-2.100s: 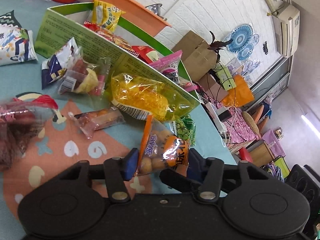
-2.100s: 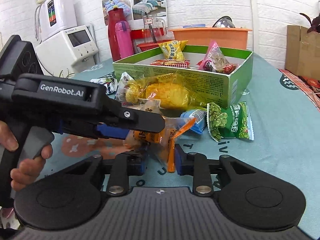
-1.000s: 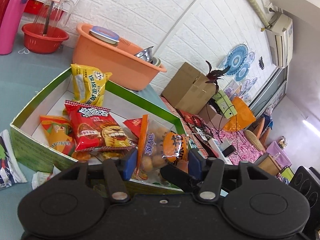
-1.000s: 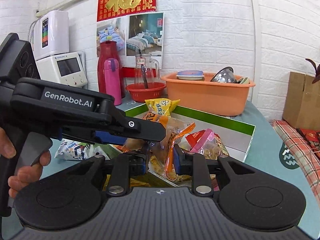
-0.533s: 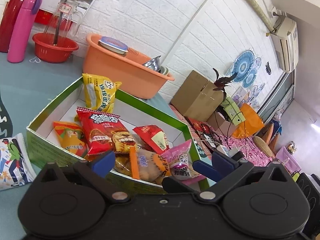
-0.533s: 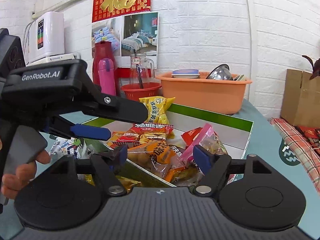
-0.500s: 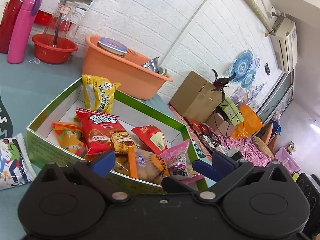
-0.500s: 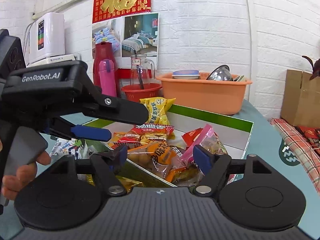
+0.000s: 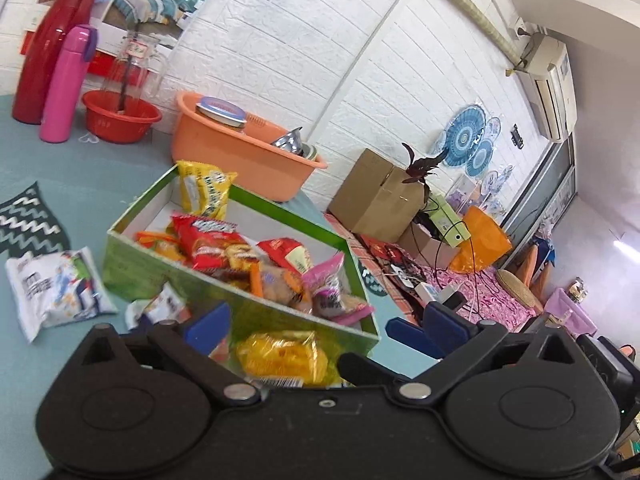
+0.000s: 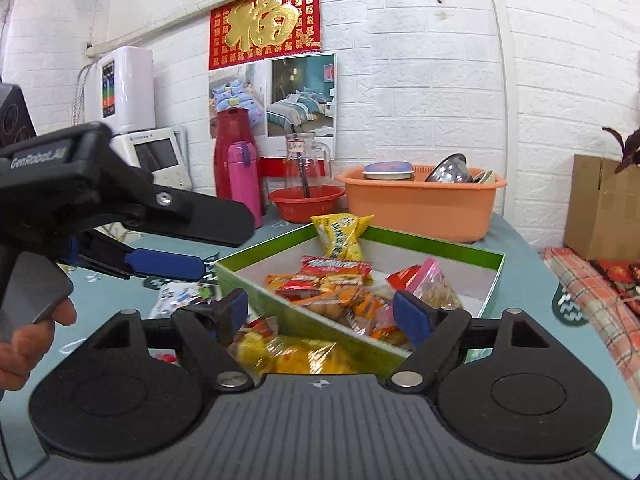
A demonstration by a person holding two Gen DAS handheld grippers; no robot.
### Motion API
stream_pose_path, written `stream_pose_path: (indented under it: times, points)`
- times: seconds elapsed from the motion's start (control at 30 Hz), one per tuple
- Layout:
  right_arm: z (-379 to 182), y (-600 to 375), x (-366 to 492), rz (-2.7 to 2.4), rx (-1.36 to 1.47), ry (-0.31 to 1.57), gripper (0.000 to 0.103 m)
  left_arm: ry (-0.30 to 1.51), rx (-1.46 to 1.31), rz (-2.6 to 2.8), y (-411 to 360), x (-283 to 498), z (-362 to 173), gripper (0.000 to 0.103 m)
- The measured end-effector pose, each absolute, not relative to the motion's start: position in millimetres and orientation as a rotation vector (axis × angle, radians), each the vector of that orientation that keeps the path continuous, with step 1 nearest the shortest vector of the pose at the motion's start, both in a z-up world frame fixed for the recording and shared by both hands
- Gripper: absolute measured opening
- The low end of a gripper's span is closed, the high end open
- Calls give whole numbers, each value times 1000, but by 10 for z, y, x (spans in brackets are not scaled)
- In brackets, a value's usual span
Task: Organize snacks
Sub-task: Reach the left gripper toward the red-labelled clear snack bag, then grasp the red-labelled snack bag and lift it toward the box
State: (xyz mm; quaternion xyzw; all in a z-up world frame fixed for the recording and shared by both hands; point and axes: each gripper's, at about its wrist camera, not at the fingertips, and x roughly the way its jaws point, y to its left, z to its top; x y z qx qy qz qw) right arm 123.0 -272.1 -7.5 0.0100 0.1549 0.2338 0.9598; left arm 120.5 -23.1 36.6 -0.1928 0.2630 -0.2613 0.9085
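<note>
A green cardboard box (image 9: 240, 312) holds several snack bags: a yellow one (image 9: 204, 188) upright at the far corner, a red one (image 9: 208, 236), a pink one (image 9: 328, 284) and a clear bag with an orange edge (image 9: 276, 284). My left gripper (image 9: 324, 320) is open and empty, just short of the box's near wall. My right gripper (image 10: 320, 310) is also open and empty before the box (image 10: 440, 246), with the clear bag (image 10: 348, 304) lying inside. The left gripper (image 10: 228, 248) shows at the left of the right wrist view, above the table. A yellow clear bag (image 9: 284, 356) lies outside, against the near wall.
A white snack bag (image 9: 52, 284) and a small packet (image 9: 164, 306) lie on the teal tablecloth left of the box. Behind the box stand an orange basin (image 9: 240, 152), a red bowl (image 9: 120, 120), a pink bottle (image 9: 64, 84) and a cardboard carton (image 9: 376, 196). A hand (image 10: 28, 340) grips the left handle.
Both grippers held the clear orange-edged bag over the box, then opened and let it drop in. Both have since drawn back from the box, so it looks smaller.
</note>
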Motion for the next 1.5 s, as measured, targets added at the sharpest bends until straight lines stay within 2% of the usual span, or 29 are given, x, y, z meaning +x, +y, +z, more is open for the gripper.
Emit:
stream_pose_path:
  times: [0.53,0.93,1.4,1.47,1.5]
  points:
    - [-392,-2360,930,621,100,490,103,569,-456,-347,568,808,-98,103]
    - [-458,-2064,859,695,68,548,103,683,-594,-450,550,899,-428,103]
    - [-578,-1717,1039,690,75,602,103,676,-609,-448,690,923,-511,103]
    - [-598,-1679,1086,682,83,610,103,685,-618,-461,680,965,-540,93]
    - [-612,-1661,1109,678,87,617,103,695,-619,-469,665,994,-562,74]
